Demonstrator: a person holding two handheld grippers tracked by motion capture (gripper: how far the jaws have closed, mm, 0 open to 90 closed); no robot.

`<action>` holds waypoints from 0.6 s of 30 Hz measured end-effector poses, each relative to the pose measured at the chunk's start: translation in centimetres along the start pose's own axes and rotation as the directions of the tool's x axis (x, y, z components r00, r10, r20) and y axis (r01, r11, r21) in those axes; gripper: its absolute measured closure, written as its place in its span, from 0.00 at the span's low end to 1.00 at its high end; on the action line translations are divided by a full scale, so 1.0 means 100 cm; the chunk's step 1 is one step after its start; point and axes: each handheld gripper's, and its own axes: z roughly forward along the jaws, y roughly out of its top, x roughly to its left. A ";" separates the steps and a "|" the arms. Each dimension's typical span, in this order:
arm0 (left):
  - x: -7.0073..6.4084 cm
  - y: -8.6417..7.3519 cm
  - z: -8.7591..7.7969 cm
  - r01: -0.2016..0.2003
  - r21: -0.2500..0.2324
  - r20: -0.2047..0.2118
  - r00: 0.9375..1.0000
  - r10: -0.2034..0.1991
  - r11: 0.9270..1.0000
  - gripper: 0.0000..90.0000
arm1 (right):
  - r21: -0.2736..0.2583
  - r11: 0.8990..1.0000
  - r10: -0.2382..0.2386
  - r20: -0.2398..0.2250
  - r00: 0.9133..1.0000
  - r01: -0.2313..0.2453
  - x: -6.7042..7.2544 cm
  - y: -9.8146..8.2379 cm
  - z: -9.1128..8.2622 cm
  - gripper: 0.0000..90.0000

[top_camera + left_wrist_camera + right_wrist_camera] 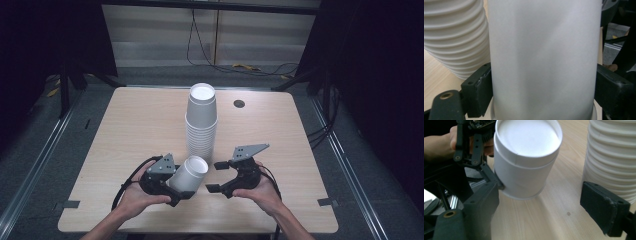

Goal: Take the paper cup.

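A white paper cup (pixel 189 174) is tilted with its closed base pointing up and to the right. My left gripper (pixel 179 189) is shut on it near its wide rim. In the left gripper view the cup's wall (pixel 544 60) sits clamped between both jaws of the left gripper (pixel 544 97). My right gripper (pixel 216 176) stands open just right of the cup, with nothing between its jaws. In the right gripper view the cup (pixel 526 157) lies ahead of the open right gripper (pixel 541 205). A tall stack of upside-down white cups (pixel 201 122) stands at the table's middle.
The cup stack (pixel 611 155) rises close beside my right gripper's outer jaw, and the stack (pixel 454 37) is also just left of the held cup. A small dark round grommet (pixel 239 103) sits in the wooden table (pixel 125 130) at the back. Cables lie on the floor beyond.
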 end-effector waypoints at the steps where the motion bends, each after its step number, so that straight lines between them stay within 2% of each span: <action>1: 0.000 0.002 -0.001 -0.021 0.014 -0.007 1.000 0.021 1.000 0.16 | 0.004 1.000 -0.001 -0.003 1.000 0.001 0.000 0.000 0.000 0.19; 2: 0.000 0.003 -0.001 -0.021 0.014 -0.002 1.000 0.021 1.000 0.16 | 0.005 1.000 -0.001 -0.009 1.000 0.002 -0.001 0.000 0.000 0.19; 4: 0.000 0.006 -0.002 -0.049 0.051 0.006 0.999 0.049 0.997 0.16 | 0.019 1.000 -0.009 -0.009 1.000 0.010 -0.001 0.000 0.000 0.20; 5: -0.001 0.007 -0.001 -0.049 0.062 0.011 0.999 0.048 0.997 0.16 | 0.027 1.000 -0.015 -0.011 1.000 0.015 0.000 0.000 0.000 0.20; 8: 0.000 0.008 0.005 -0.072 0.114 0.000 0.997 0.073 0.991 0.16 | 0.035 0.999 -0.023 -0.018 1.000 0.024 0.000 0.000 0.000 0.20; 13: -0.001 0.006 0.012 -0.076 0.134 0.012 0.997 0.075 0.988 0.16 | 0.064 0.997 -0.048 -0.013 0.999 0.049 0.000 0.001 -0.001 0.21; 18: -0.002 0.007 0.015 -0.110 0.198 0.026 0.994 0.107 0.974 0.16 | 0.103 0.992 -0.067 -0.013 0.998 0.068 0.001 0.000 0.002 0.21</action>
